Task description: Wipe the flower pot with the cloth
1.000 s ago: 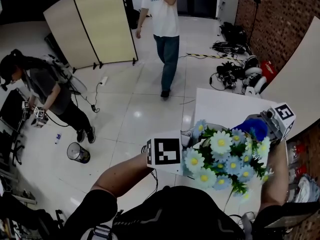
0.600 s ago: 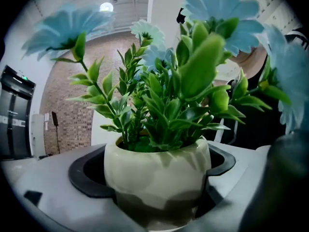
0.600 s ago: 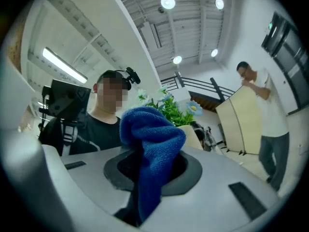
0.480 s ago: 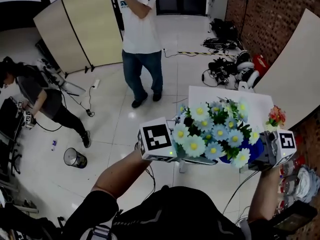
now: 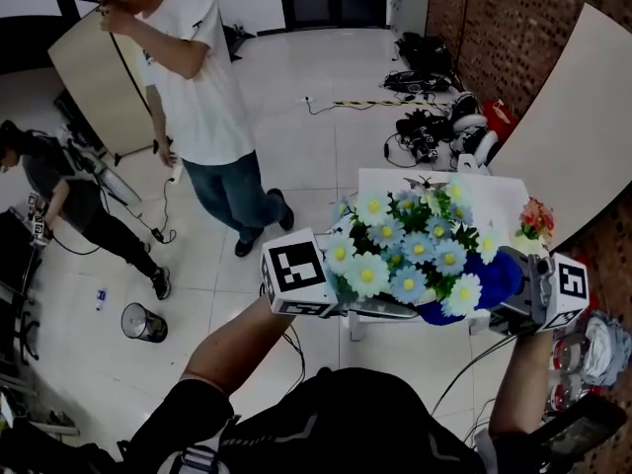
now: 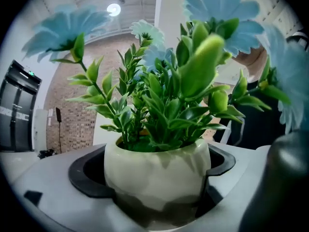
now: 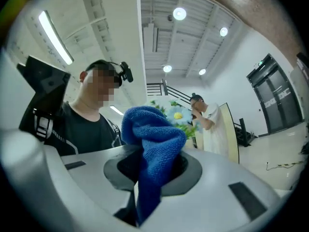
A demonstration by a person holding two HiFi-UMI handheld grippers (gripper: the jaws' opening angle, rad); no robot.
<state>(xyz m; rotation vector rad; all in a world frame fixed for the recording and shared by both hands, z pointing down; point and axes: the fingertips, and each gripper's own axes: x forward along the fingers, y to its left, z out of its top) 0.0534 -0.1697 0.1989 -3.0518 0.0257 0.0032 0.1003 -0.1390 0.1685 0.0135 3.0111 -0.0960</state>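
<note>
Pale tiled floor (image 5: 316, 146), white table (image 5: 385, 181) at twelve o'clock. Held in the air above, probably for all-round reach: flower pot (image 6: 157, 173), clamped by the left gripper (image 5: 380, 309). At four o'clock of the blooms (image 5: 410, 250), right gripper (image 5: 518, 299) pinching the blue cloth (image 7: 152, 144), bunched forward as a pad.

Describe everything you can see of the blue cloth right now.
The blue cloth looks like soft, looped microfibre. It is bunched into a thick fold rising above the right gripper, whose jaws are shut on it, with a narrower tail hanging below. The head view shows it held up beside the artificial flowers; whether it touches the pot is hidden by the blooms.
</note>
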